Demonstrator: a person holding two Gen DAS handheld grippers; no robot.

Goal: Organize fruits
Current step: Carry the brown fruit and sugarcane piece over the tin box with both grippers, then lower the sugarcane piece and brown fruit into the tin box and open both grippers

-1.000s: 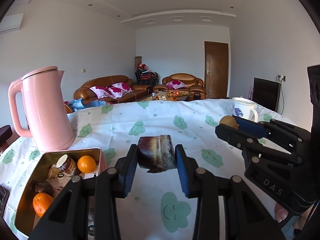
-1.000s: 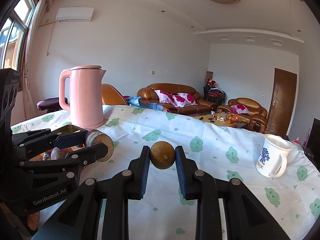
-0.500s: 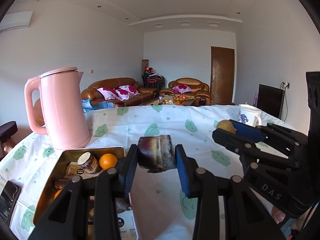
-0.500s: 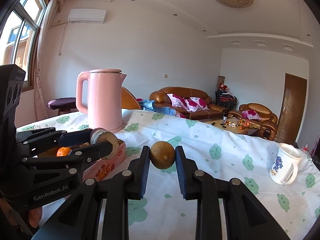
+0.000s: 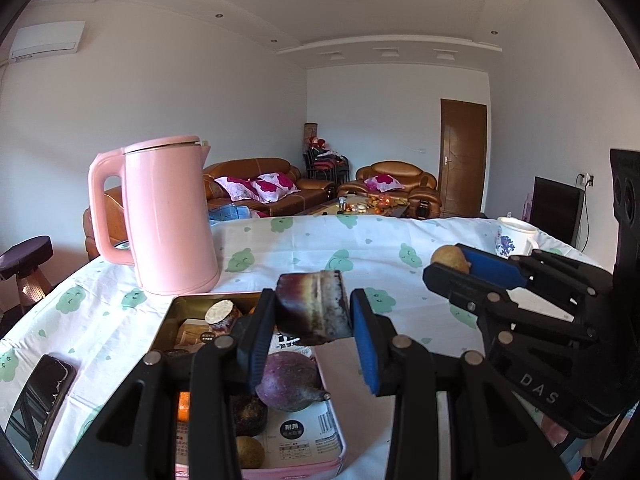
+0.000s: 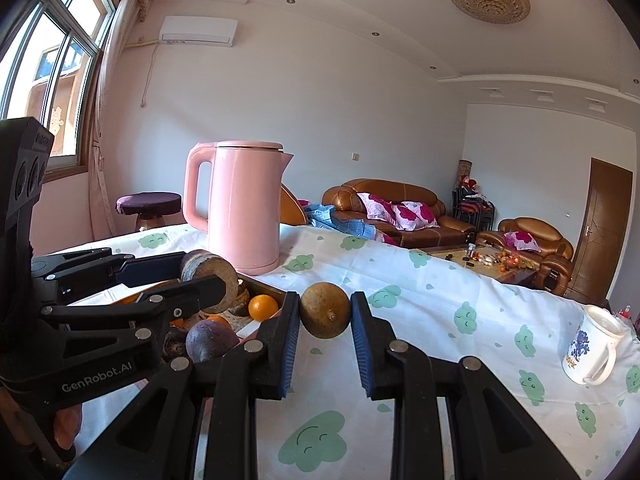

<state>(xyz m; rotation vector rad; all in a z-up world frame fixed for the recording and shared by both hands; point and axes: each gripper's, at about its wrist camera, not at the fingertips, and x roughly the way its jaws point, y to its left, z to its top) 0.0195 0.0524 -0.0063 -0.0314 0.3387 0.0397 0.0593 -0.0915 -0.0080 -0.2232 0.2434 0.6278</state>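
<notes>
Clamping on both sides: left gripper [image 5: 313, 322] has its blue pads pressed on a cut fruit half [image 5: 312, 307] with purple-brown rind, flat cut face visible only from the right wrist view [image 6: 214, 282]. It sits at frame centre of the left view, above the near end of the tin tray [image 5: 168, 322].

Right gripper [image 6: 325, 318] is squeezed on a round brown-yellow fruit [image 6: 326, 310], frame centre, over the cloud-print tablecloth [image 6: 440, 292], just right of the tray's corner. Same fruit shows at right of the left view [image 5: 450, 259].

Tray contents, lower centre of left view: whole purple fruit [image 5: 290, 380] directly below the held half, another cut half [image 5: 221, 314] near the far end, small brownish fruit [image 5: 250, 452] at the bottom edge, dark lump [image 5: 249, 414] between. Right view adds an orange [image 6: 263, 307] in the tray.

Pink kettle [image 5: 168, 216] stands upright on the table just behind the tray, centre left. White mug [image 6: 594, 346] with blue print at right edge, well apart. Phone [image 5: 40, 404] lies lower left of the left view.
</notes>
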